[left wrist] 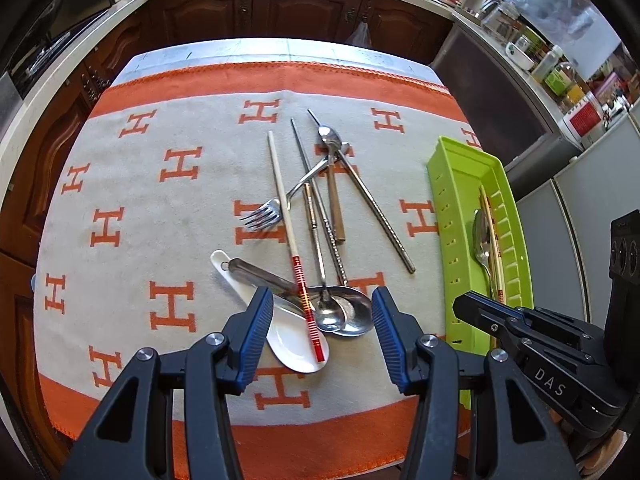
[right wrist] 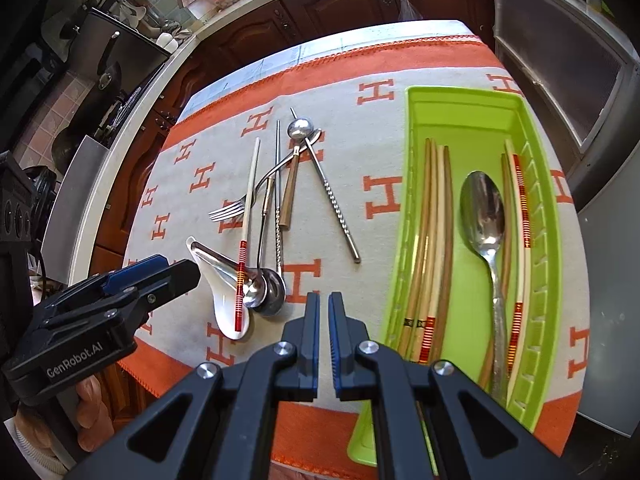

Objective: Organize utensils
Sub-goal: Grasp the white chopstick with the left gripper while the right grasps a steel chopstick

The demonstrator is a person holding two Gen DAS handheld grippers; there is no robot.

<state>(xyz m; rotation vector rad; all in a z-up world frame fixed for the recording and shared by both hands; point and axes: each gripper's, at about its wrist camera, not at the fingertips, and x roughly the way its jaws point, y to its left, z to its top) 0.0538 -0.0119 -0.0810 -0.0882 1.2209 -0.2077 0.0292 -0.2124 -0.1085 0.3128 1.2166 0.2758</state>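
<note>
Utensils, a loose crossed pile of steel spoons, fork (left wrist: 262, 214), chopsticks and white ceramic soup spoon (left wrist: 294, 346), lay on the grey-and-orange H-patterned cloth (left wrist: 168, 184), left of the long lime-green plastic tray (right wrist: 416, 120). Best taken one at a time from the top: red-banded ivory chopstick (left wrist: 298, 276) first, pinched near the banded end, lifted clear. Held in tray: bamboo chopsticks (right wrist: 434, 216), steel spoon (right wrist: 482, 208), banded chopsticks; left gripper (left wrist: 322, 316) half open and empty over the spoon bowls, right gripper (right wrist: 324, 312) nearly closed, empty.

Bright, even daylight — sharp centre, heavy fisheye-bent, dark-vignetted edges.
</note>
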